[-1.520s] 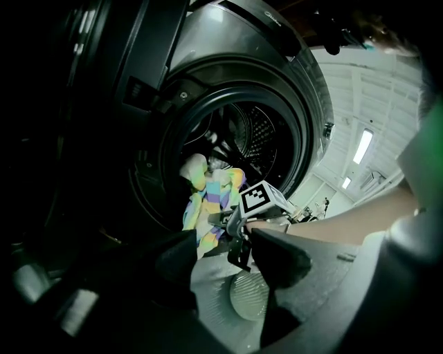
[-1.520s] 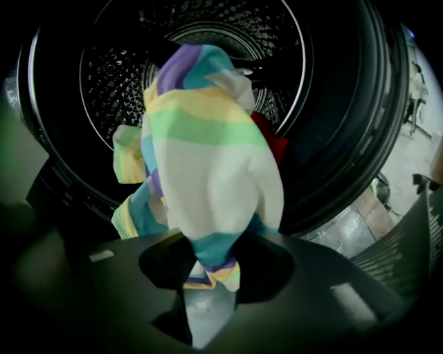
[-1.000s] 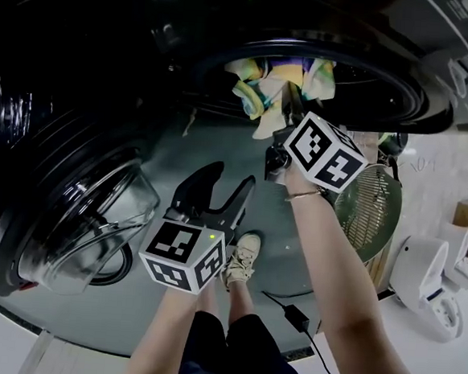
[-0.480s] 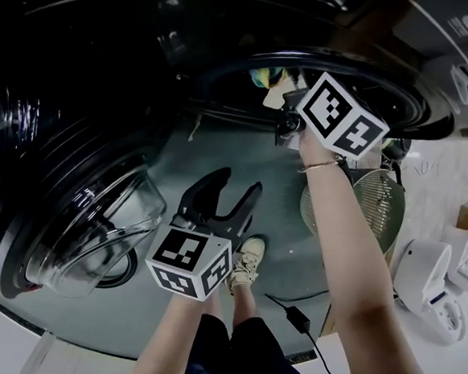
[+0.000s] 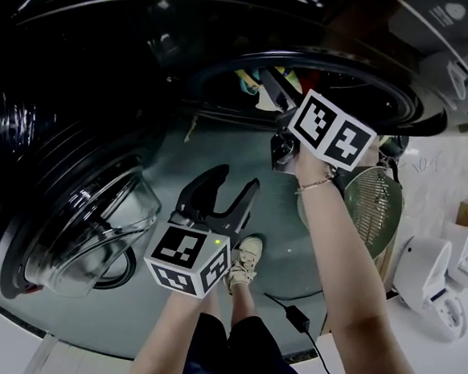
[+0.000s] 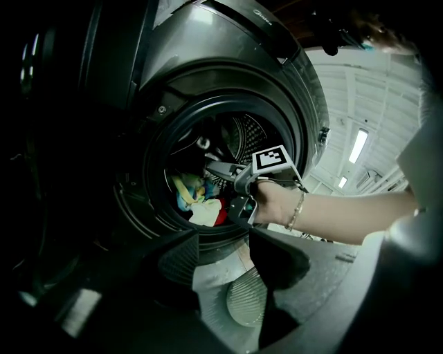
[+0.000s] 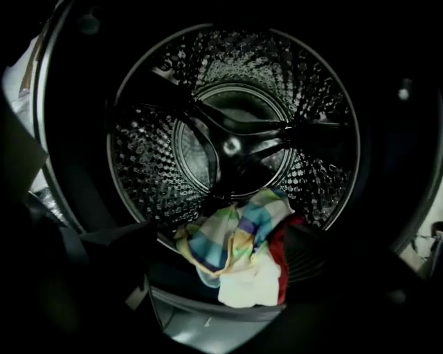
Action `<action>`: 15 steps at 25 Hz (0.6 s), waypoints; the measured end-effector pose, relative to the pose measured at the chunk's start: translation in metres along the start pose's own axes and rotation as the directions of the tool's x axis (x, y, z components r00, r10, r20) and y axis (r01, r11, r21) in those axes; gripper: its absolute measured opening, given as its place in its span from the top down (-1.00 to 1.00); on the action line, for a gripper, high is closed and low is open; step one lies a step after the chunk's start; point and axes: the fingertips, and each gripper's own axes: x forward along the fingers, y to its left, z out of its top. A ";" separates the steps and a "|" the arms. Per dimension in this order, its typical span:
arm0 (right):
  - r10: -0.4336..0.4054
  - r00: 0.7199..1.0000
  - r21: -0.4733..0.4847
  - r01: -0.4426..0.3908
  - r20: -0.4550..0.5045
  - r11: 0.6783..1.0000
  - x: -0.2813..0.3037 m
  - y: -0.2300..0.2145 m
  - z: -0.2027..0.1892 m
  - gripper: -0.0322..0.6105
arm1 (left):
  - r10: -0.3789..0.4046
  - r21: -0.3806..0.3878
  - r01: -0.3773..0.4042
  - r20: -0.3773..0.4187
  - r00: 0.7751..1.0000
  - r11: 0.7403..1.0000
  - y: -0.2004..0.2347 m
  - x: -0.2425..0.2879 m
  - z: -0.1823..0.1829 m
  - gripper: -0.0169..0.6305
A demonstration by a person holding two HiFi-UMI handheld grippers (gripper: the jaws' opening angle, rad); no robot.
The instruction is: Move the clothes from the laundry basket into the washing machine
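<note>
crumpled clothes (image 7: 239,249), pastel checks over white and red, lie at the drum (image 7: 149,159) lip. right tongs (image 7: 218,266) have just been opening, empty; left tongs (image 5: 236,182) spread, empty.

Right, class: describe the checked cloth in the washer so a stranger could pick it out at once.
Look into the washer, through its round opening to the steel drum. The checked cloth lies heaped at the drum's front lip. It is the only patterned piece, in pastel blue, green and yellow squares, above a white cloth and beside a red cloth.
</note>
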 end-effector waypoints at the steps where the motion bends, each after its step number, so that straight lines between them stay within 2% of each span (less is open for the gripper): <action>1: 0.011 1.000 0.003 -0.011 -0.003 1.000 -0.006 0.002 -0.002 -0.91 | 0.000 0.005 0.000 -0.001 1.000 1.000 -0.003 0.000 0.001 -0.10; 4: 0.069 0.998 0.026 -0.068 -0.011 0.997 -0.032 0.010 -0.006 -0.66 | -0.006 0.028 0.006 -0.010 1.000 1.000 -0.015 -0.002 0.005 -0.10; 6: 0.105 0.994 0.041 -0.105 -0.001 0.994 -0.056 0.015 -0.005 -0.40 | -0.008 0.048 0.009 -0.015 1.000 0.999 -0.024 -0.005 0.010 -0.10; 9: 0.160 0.987 0.044 -0.160 -0.004 0.986 -0.097 0.022 -0.009 0.16 | -0.008 0.063 0.009 -0.026 1.000 0.998 -0.039 -0.014 0.016 -0.07; 10: 0.182 0.983 0.041 -0.182 -0.020 0.983 -0.111 0.025 -0.011 0.29 | -0.015 0.061 0.017 -0.034 0.999 0.998 -0.047 -0.016 0.017 -0.05; 12: 0.223 0.973 0.033 -0.222 -0.059 0.975 -0.140 0.030 -0.018 0.41 | -0.045 0.060 0.048 -0.058 0.997 0.997 -0.064 -0.020 0.019 -0.02; 14: 0.239 0.969 0.044 -0.236 -0.063 0.971 -0.169 0.032 -0.018 0.63 | -0.075 0.090 0.083 -0.083 0.994 0.993 -0.081 -0.025 0.024 0.05; 15: 0.243 0.969 0.055 -0.240 -0.050 0.969 -0.183 0.033 -0.016 0.81 | -0.091 0.109 0.101 -0.097 0.991 0.989 -0.089 -0.027 0.027 0.10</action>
